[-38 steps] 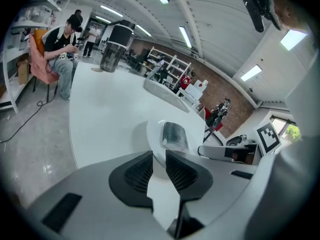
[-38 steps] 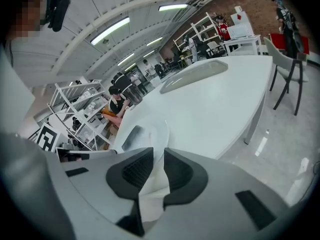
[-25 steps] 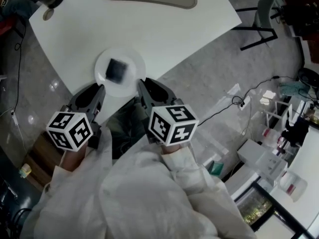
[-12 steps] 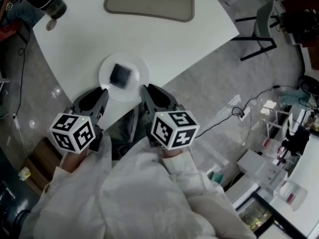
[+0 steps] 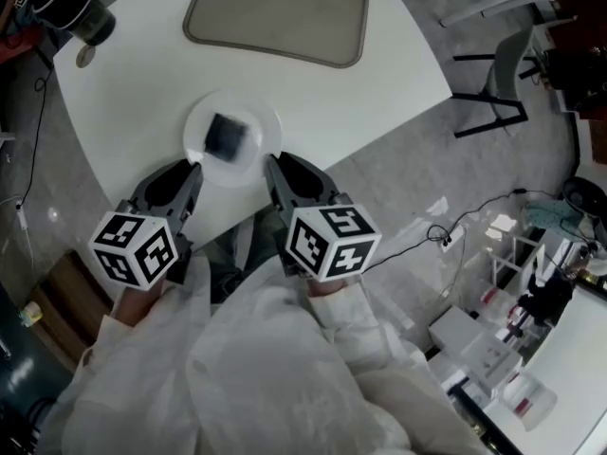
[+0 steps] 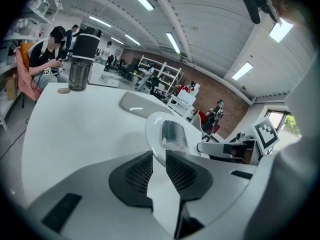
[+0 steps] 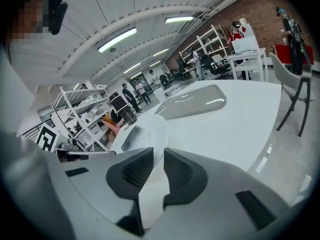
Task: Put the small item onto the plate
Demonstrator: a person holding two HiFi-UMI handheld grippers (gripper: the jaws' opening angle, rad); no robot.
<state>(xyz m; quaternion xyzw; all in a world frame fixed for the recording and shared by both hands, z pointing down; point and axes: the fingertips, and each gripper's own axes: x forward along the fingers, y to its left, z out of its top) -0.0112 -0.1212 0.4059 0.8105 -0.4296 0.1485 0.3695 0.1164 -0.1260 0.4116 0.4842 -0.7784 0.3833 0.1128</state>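
Lying on the plate, the item sits just beyond the left gripper and right gripper, both empty, jaws narrowly apart.

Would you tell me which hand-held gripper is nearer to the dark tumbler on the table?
Left. The left hand-held gripper sits by the plate's left edge, on the tumbler's side; the right hand-held gripper is by its right edge, farther off.

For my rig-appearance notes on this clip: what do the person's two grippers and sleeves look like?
Both the left gripper and the right gripper have grey, wedge-shaped moulded bodies with black pads dimpled in a fine grid. Each carries a white cube printed with black square markers. The person wears loose white sleeves, like a lab coat. No cables show on either gripper.
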